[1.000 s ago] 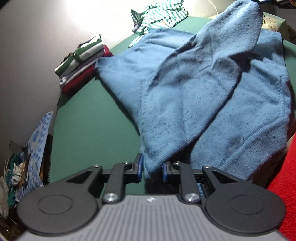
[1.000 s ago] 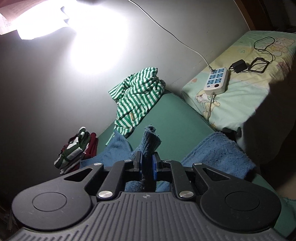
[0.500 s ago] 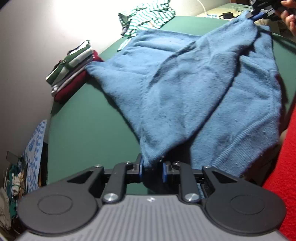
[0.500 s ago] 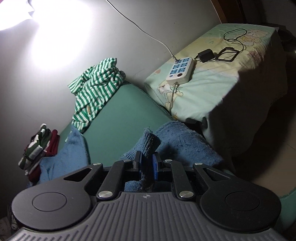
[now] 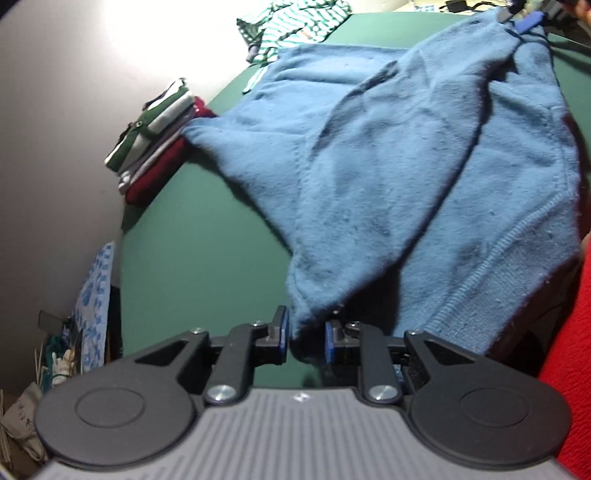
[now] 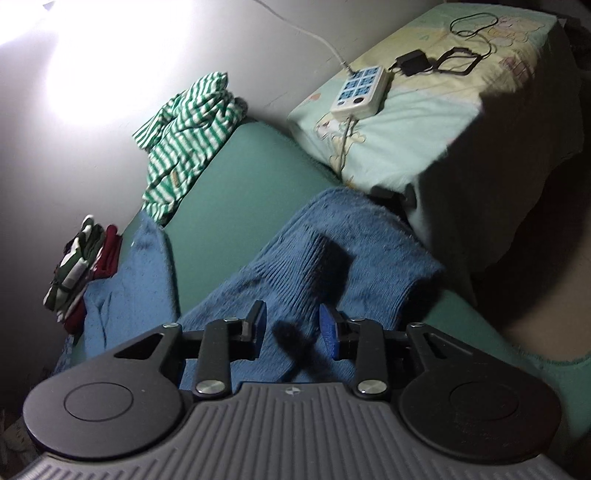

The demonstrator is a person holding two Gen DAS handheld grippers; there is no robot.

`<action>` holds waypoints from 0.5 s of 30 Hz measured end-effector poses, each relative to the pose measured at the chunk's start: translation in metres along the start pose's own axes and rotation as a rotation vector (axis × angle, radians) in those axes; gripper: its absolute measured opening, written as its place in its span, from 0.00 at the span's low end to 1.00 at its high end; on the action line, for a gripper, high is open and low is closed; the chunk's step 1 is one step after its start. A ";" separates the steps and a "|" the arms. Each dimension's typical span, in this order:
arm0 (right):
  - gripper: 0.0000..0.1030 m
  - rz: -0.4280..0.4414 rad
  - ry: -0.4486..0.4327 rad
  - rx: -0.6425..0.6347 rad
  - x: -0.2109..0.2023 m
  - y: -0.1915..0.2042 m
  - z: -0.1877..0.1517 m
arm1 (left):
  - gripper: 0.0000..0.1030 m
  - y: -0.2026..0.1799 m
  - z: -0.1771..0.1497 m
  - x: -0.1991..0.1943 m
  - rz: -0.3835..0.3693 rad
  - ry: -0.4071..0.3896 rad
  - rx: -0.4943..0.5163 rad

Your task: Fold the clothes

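A blue knitted sweater (image 5: 388, 166) lies spread on the green table (image 5: 192, 258), one part folded diagonally across its body. My left gripper (image 5: 304, 338) is shut on the near corner of that fold and holds it just above the table. In the right wrist view, my right gripper (image 6: 291, 328) has its jaws opening over the ribbed blue sweater (image 6: 332, 251). The fabric lies below the pads and is not pinched. The left wrist view shows the right gripper (image 5: 524, 18) at the far top right edge of the sweater.
A stack of folded clothes (image 5: 155, 136) sits at the table's left edge by the wall. A green-and-white striped garment (image 6: 184, 129) lies crumpled at the far end. Beyond the table stands a covered bed (image 6: 424, 122) with a power strip (image 6: 360, 90). Red cloth (image 5: 569, 350) borders the right.
My right gripper came down with the sleeve cuff, then let it go; the cuff now lies flat on the sweater. The left gripper kept its hold and barely moved.
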State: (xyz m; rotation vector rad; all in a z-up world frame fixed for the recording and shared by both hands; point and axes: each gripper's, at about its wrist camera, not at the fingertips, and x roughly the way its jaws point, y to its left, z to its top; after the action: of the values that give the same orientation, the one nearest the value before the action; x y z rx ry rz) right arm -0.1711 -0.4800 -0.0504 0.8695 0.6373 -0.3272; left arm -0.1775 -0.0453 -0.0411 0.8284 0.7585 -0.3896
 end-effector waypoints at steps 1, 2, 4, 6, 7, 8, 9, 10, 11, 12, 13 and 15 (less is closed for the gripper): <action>0.36 0.010 0.009 -0.012 0.001 0.002 -0.003 | 0.22 -0.001 0.000 0.000 -0.003 0.002 -0.002; 0.36 0.017 0.014 -0.024 0.003 0.005 -0.006 | 0.22 -0.003 0.000 0.001 -0.002 0.003 0.004; 0.34 0.023 0.007 -0.039 0.005 0.009 -0.011 | 0.20 -0.009 0.001 0.002 0.005 0.004 0.023; 0.23 0.017 -0.012 -0.024 0.009 0.010 -0.011 | 0.19 -0.014 0.001 0.003 0.018 0.008 0.054; 0.11 0.009 -0.017 -0.019 0.010 0.009 -0.011 | 0.19 -0.016 0.001 0.004 0.027 0.010 0.072; 0.10 0.012 -0.027 -0.027 0.008 0.010 -0.010 | 0.19 -0.017 0.001 0.004 0.034 0.015 0.088; 0.08 0.018 -0.037 -0.038 0.006 0.012 -0.010 | 0.19 -0.015 0.001 0.004 0.037 0.022 0.093; 0.08 0.023 -0.048 -0.049 0.004 0.013 -0.010 | 0.19 -0.011 0.001 0.003 0.032 0.028 0.086; 0.08 0.034 -0.062 -0.069 -0.001 0.016 -0.009 | 0.19 -0.007 0.002 0.002 0.026 0.031 0.074; 0.07 0.046 -0.077 -0.091 -0.007 0.019 -0.008 | 0.19 -0.002 0.003 0.000 0.018 0.028 0.057; 0.07 0.054 -0.085 -0.098 -0.012 0.020 -0.007 | 0.19 0.002 0.004 -0.003 0.008 0.023 0.040; 0.07 0.068 -0.100 -0.104 -0.021 0.020 -0.005 | 0.19 0.009 0.005 -0.006 -0.017 0.013 0.009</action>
State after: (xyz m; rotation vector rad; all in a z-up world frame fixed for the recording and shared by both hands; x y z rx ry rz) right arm -0.1791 -0.4638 -0.0269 0.7685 0.5263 -0.2724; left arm -0.1744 -0.0434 -0.0297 0.8336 0.7767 -0.4037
